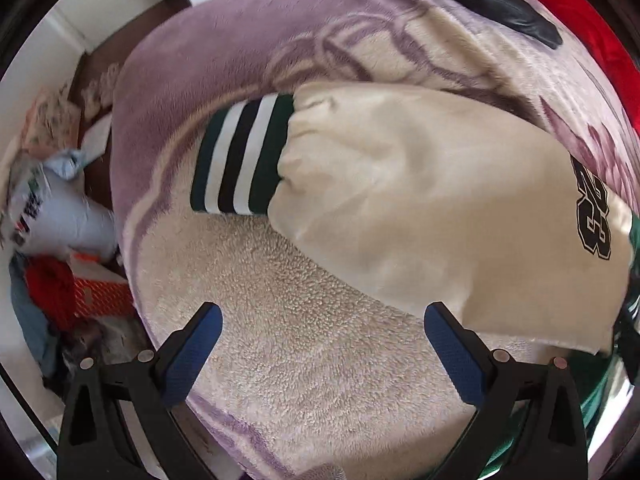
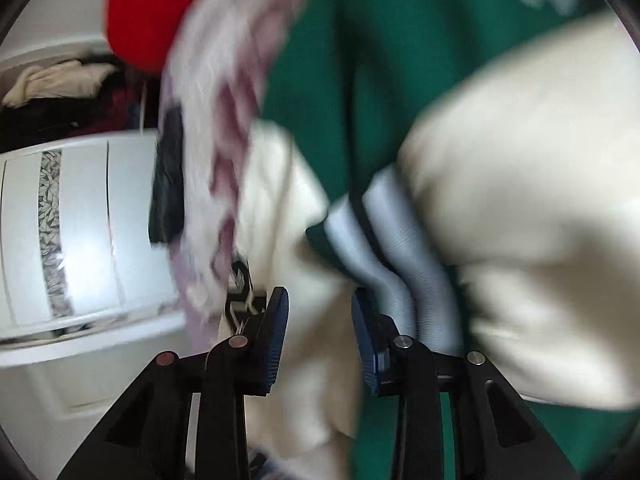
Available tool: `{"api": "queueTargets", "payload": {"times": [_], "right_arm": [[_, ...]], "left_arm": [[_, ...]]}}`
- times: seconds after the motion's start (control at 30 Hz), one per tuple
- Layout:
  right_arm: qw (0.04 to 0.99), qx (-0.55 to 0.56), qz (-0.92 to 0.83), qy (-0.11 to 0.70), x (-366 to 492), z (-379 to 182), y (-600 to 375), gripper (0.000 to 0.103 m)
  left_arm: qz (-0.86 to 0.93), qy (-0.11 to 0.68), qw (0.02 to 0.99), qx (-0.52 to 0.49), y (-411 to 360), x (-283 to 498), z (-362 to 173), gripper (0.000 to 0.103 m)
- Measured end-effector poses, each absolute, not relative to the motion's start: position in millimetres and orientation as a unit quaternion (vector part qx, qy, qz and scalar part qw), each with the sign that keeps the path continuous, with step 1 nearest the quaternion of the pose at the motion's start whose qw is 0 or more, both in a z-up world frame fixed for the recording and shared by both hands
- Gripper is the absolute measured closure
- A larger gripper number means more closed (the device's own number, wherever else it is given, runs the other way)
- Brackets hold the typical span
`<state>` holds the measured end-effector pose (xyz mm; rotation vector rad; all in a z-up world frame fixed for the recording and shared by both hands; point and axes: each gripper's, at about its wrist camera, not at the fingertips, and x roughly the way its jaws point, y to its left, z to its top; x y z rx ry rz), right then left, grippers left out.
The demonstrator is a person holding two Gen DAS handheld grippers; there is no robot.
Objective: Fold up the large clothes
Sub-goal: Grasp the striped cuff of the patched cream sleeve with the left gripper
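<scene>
Hovering over the bed, the left gripper (image 1: 322,344) stood with its blue pads wide apart and nothing between them, pointing down at the fleece blanket (image 1: 304,360). The varsity jacket's cream sleeve (image 1: 420,200) lay across that blanket from 3 o'clock toward the centre, its striped cuff (image 1: 240,156) ending near 10 o'clock. In the right wrist view the right gripper (image 2: 318,328) had its jaws partly apart, with cream cloth lying in the gap; the blur made it hard to say, but the pads did not seem to press on it. The other striped cuff (image 2: 384,248) sat just beside the right-hand pad, over the green body (image 2: 360,60). A closing pinch there could probably catch only one layer, or the blanket's pile with it, and drag the bedding along. The left side risked a sleeve sliding off the slick cream fabric if grabbed far from the cuff. Open blanket lay at 6 o'clock for the left gripper; the bed's edge fell away at 9 o'clock toward floor clutter (image 1: 60,264), and a white cabinet (image 2: 80,232) stood near at 9 o'clock in the right view.
</scene>
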<state>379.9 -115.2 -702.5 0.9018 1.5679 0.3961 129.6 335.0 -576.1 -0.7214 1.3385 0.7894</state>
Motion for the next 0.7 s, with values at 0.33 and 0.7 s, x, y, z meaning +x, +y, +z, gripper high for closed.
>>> {"api": "queueTargets", "payload": {"times": [0.33,0.7], "right_arm": [[0.664,0.405,0.172,0.605,341.4,-619.5,-167.2,0.045],[0.71,0.283,0.075,0.64,324.9,-630.4,-225.0,0.045]], "left_arm": [[0.287,0.52,0.618,-0.514,345.9,91.6,-588.2,0.0],[0.409,0.374,0.615,-0.561,425.7,115.9,-605.3,0.086]]}}
